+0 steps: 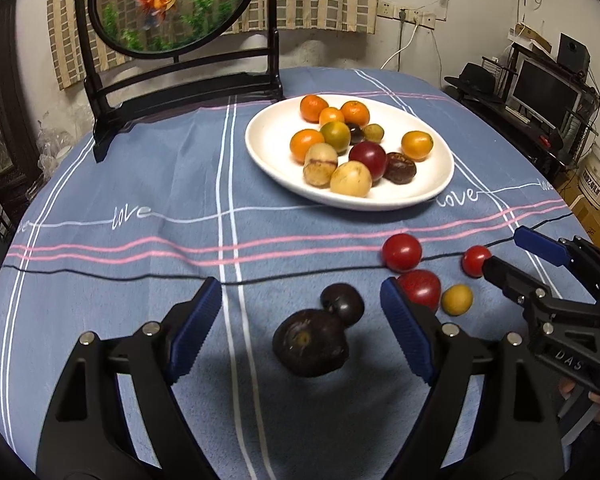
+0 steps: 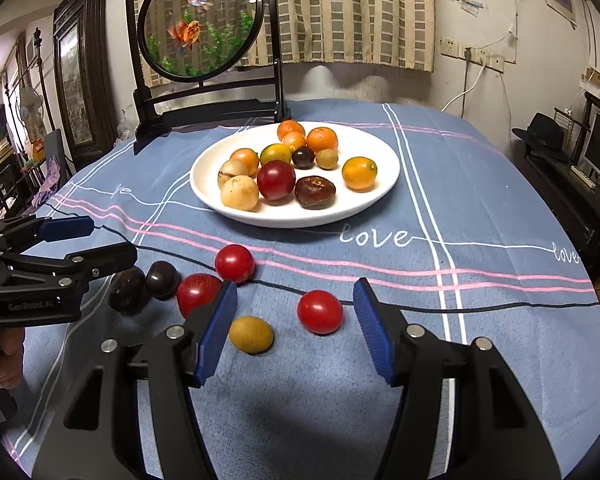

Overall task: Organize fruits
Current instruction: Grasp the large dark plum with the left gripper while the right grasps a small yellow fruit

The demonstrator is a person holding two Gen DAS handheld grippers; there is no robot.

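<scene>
My hand-held gripper (image 1: pixel 300 308) has black arms and blue ribbed pads. The counter (image 1: pixel 140 168) wears blue cloth with white and pink stripes. A white plate (image 1: pixel 268 136) carries orange, red, tan and dark brown fruits.

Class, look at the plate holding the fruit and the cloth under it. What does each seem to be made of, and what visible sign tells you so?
Plate: probably glazed ceramic, though hard plastic is possible; it is plain white, smooth, with a soft sheen along the rim.
Cloth: a woven or brushed fabric; the blue surface looks matte and slightly fuzzy, wrinkles near the stand, and carries stripes and the word "love".
</scene>
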